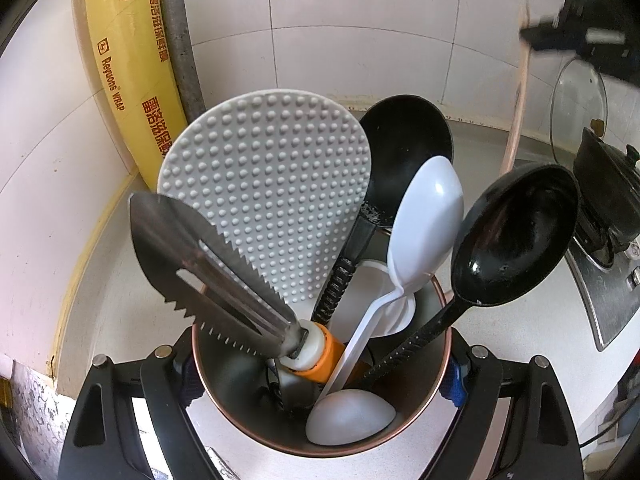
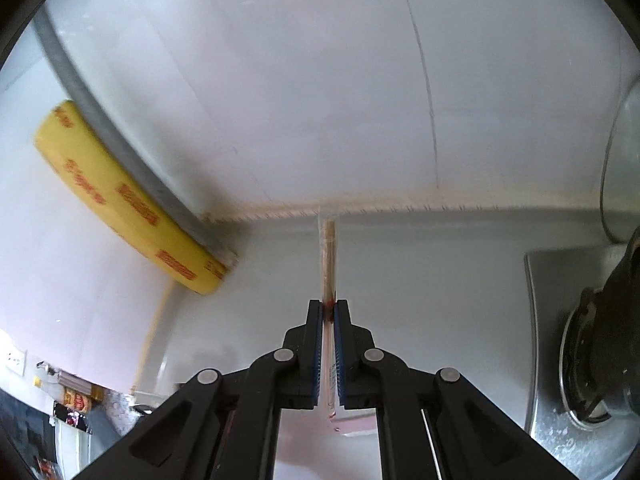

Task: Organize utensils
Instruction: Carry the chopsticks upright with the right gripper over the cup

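Left gripper is clamping the holder from both sides, pads pressing its copper rim at 9 and 3 o'clock in the left view. The holder is standing upright on the counter, already crowded: dimpled rice paddle and serrated scraper leaning toward 11 o'clock, black ladle at 12, white spoon at 1, black spoon at 2.

Right gripper is pinching a wrapped pair of chopsticks between closed pads, which are pressing on the wrapper. The sticks' long axis is running straight along the fingers, tip pointing to 12 o'clock in the right view, toward the seam where counter meets tiled wall; the rear end of the wrapper is trailing back between the fingers.

Key relation: in the left view the chopsticks are hanging at about 2 o'clock from the holder, well above and apart from it, near the glass lid and stove. The holder is not showing in the right view at all (so the right hand is aimed past it, toward the back wall).

Judgement: the right hand is carrying and the left is only steadying. The coming move is likely calling for swinging the sticks toward the holder's mouth and tipping them tip-down. The freest gap seems to be at the rim's near-left side, around 7 o'clock; the black spoon's bowl could be fouling an approach from 2 o'clock.
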